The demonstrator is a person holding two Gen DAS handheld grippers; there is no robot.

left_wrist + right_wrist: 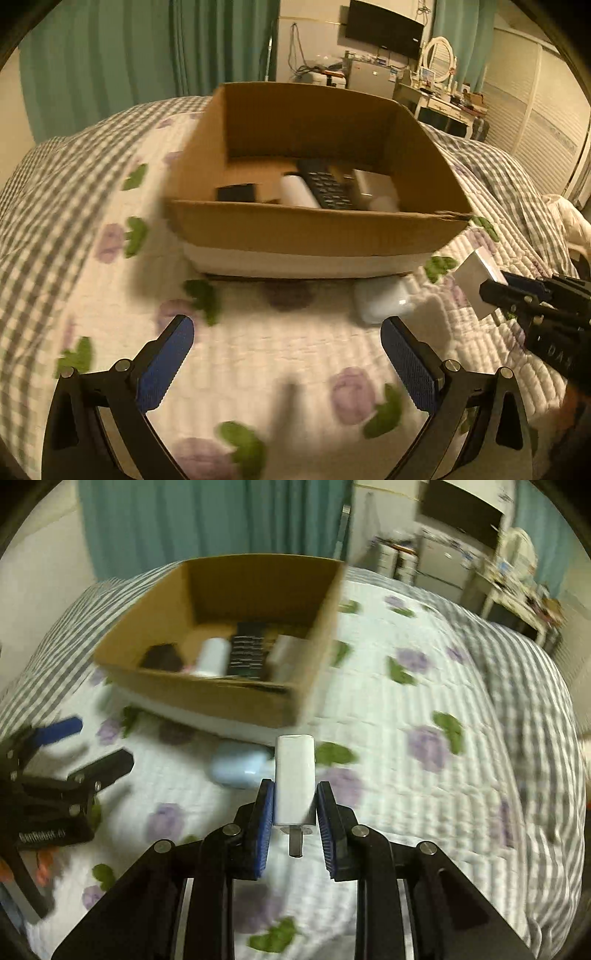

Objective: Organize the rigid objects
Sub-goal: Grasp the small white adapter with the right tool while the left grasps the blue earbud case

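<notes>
While the left gripper [286, 365] hangs low over the quilt [258, 343], its blue pads [166, 365] stand wide apart w/ nothing between them. From the left wrist cam, the cardboard box [314, 230] sits on the bed just beyond, open top. Inside it: a small black block [236, 192] at left, a white cylinder [297, 190], a black remote [328, 188] beside it, and a grey-white boxy item [373, 184] at right. A pale blue case [384, 301] lies on the quilt at the box's near right corner, apart from the left jaws. At far right the right gripper [495, 291] comes in, clamped on a white charger [476, 284].

From the right wrist cam, the right gripper [295, 805] has its jaws closed nearly all the way on the white charger [295, 775], pads pressed to both sides; metal prongs point back toward the cam. Charger is held above the quilt [406, 794], near side of the cardboard box [207, 701], not in it. Pale blue case [240, 764] lies just left of the charger, near the box's front wall. Left gripper [96, 746] shows at far left, fingers spread, empty. Same items inside box, blurred.
</notes>
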